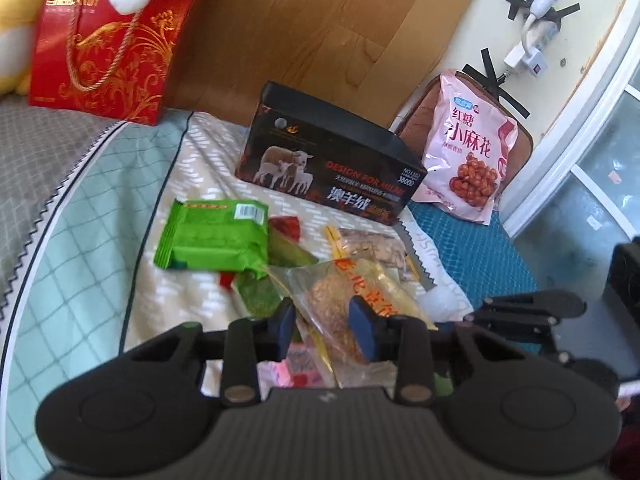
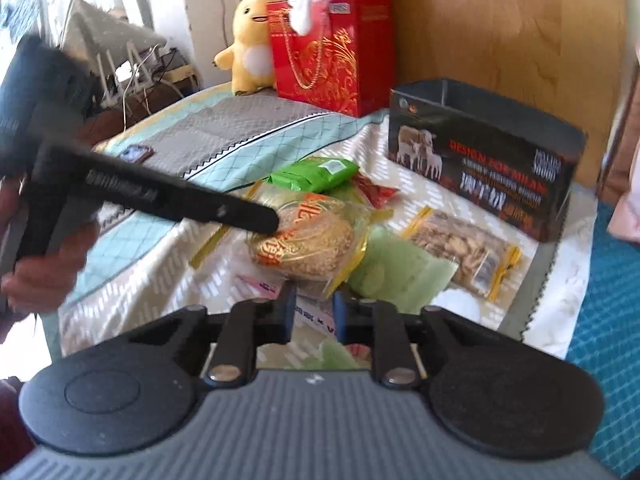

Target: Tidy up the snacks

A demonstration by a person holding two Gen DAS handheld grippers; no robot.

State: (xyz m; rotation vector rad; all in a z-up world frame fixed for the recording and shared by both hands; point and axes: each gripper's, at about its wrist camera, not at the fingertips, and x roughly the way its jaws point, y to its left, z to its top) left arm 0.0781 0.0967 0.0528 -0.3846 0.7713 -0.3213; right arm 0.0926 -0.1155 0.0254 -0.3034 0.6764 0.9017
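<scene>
Left gripper [image 1: 322, 320] clamps clear cake packet [image 1: 340, 304] mid-bed; right gripper [image 2: 314, 314] nearly closed, above pink wrapper [image 2: 256, 285], grip cannot tell.

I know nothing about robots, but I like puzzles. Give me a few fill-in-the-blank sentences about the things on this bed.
1. The black box carries a picture of ____.
2. The plush toy beside the red gift bag is ____ in colour.
3. The packet with the barcode is ____ in colour.

Missing words: sheep; yellow; green.
</scene>
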